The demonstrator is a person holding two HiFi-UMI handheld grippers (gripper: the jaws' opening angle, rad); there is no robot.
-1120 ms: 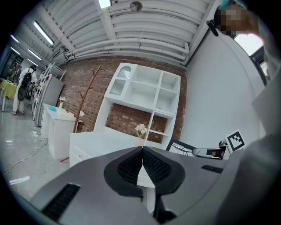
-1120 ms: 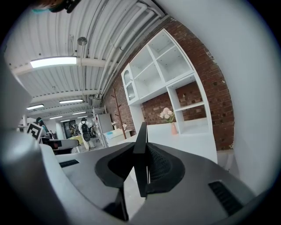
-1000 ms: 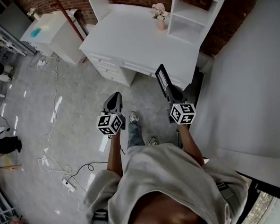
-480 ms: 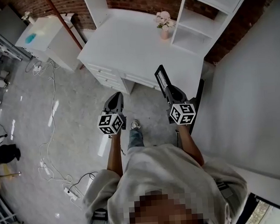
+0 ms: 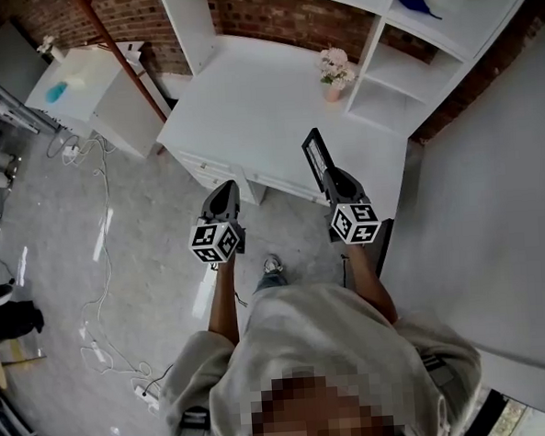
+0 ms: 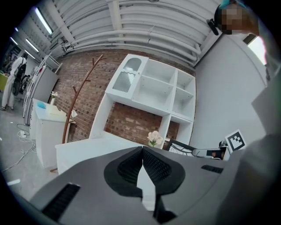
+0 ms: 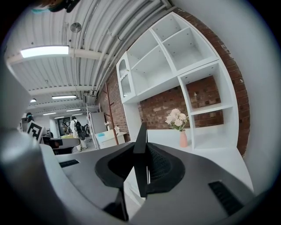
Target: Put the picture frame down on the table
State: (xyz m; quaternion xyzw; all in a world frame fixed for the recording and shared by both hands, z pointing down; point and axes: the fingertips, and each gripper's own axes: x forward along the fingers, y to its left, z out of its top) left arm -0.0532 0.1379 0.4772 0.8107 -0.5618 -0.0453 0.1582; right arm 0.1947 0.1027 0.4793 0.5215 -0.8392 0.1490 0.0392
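My right gripper (image 5: 333,179) is shut on a black picture frame (image 5: 314,156), held on edge above the near edge of the white table (image 5: 247,94). In the right gripper view the picture frame (image 7: 140,154) stands upright as a thin dark strip between the jaws of the right gripper (image 7: 141,169). My left gripper (image 5: 221,199) hovers over the floor just in front of the table's drawers, its jaws closed with nothing between them. The left gripper (image 6: 142,165) shows its pads touching, and the right gripper with the picture frame (image 6: 184,147) appears at the right.
A pink vase of flowers (image 5: 333,70) stands at the table's back right. White shelves (image 5: 401,57) rise beside it against a brick wall. A white cabinet (image 5: 89,81) stands to the left. Cables (image 5: 96,260) lie on the grey floor. A grey wall (image 5: 492,199) runs along the right.
The person has stepped toward the table, so it sits closer under both grippers. The right gripper keeps hold of the frame. The left gripper stays shut.
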